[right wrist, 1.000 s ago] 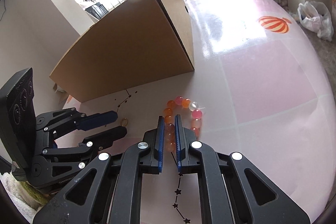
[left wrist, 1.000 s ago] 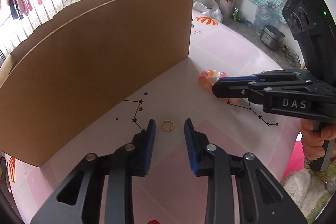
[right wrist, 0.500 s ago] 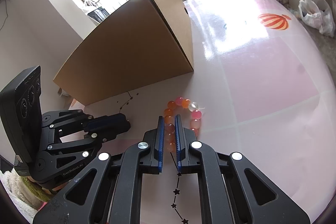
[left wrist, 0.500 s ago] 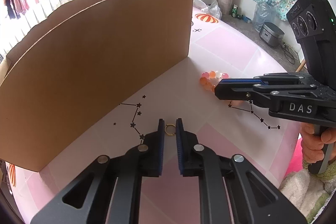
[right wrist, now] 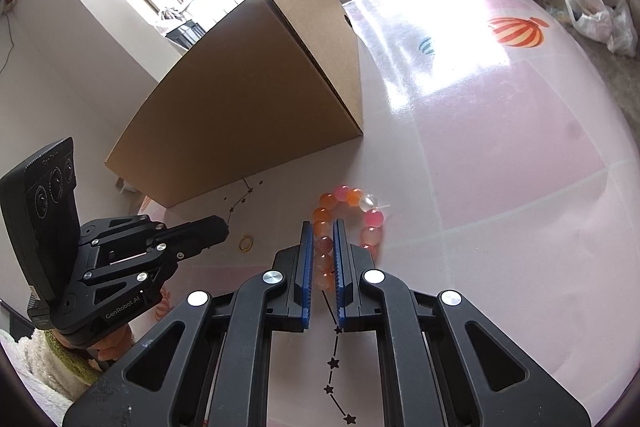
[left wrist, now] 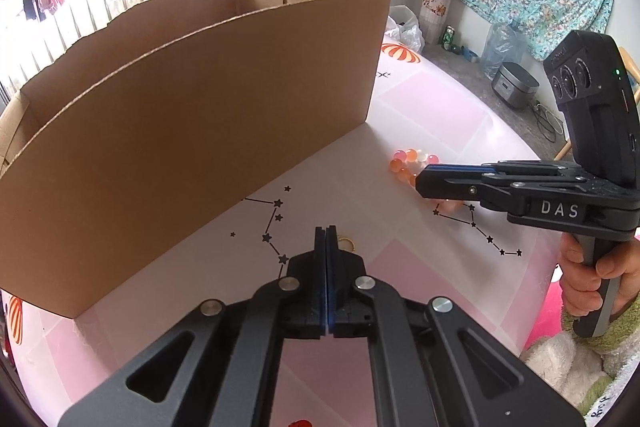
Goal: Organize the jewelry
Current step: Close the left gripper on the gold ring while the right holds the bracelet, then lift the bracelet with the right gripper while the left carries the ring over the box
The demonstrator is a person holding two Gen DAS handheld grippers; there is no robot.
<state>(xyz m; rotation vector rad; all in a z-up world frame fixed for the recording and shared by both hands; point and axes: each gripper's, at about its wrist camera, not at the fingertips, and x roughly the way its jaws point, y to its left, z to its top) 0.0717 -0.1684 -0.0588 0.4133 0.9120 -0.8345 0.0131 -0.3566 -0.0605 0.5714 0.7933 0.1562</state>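
Both tongs sit near the box (left wrist: 192, 131) wall: left tongs (left wrist: 326, 233) clenched empty beside ring (left wrist: 346, 242), right tongs (right wrist: 320, 227) grasping bracelet (right wrist: 348, 223).

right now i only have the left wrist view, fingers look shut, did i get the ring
Observer: No. In the right wrist view the gold ring lies flat on the table just past the left gripper, not between its fingers.
Operator: is the right one on the bracelet
Observer: Yes. The right gripper pinches beads of the bracelet between its fingers; the rest of the loop looks to rest on the table.
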